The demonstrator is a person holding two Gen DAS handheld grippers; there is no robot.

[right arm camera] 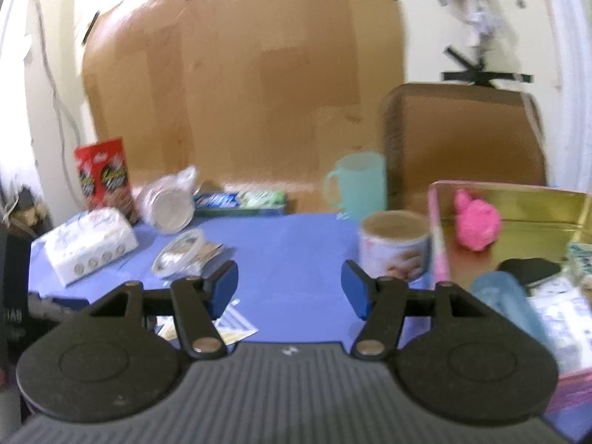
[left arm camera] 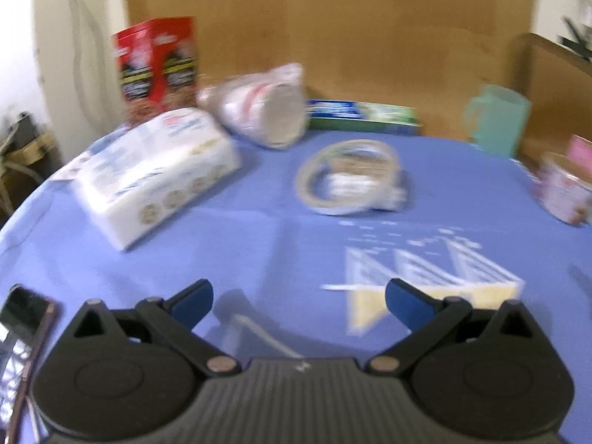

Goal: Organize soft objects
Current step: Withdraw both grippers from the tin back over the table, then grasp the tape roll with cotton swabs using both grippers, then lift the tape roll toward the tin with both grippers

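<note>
We hold both tools above the blue worktop point(left arm camera: 259, 244), and neither has anything in it: the left gripper point(left arm camera: 299, 301) is spread wide, the right gripper point(right arm camera: 289, 288) likewise released. From the left wrist view, the soft white tissue pack point(left arm camera: 155, 174) lies at ten o'clock, the crinkled plastic bag point(left arm camera: 259, 105) at eleven, just beyond it, and a clear wrapped packet point(left arm camera: 351, 177) near twelve. From the right wrist view, the gold tin tray point(right arm camera: 536, 207) sits at two o'clock with a pink plush toy point(right arm camera: 477, 224) already inside, which we take as the collecting place. We judge the tissue pack the likely next pick. To do it well, we should approach across its shorter side, close gently so the wrapper gives without tearing, and steer past the mug point(right arm camera: 357, 185) and the round tin point(right arm camera: 394, 249) beside the tray.
</note>
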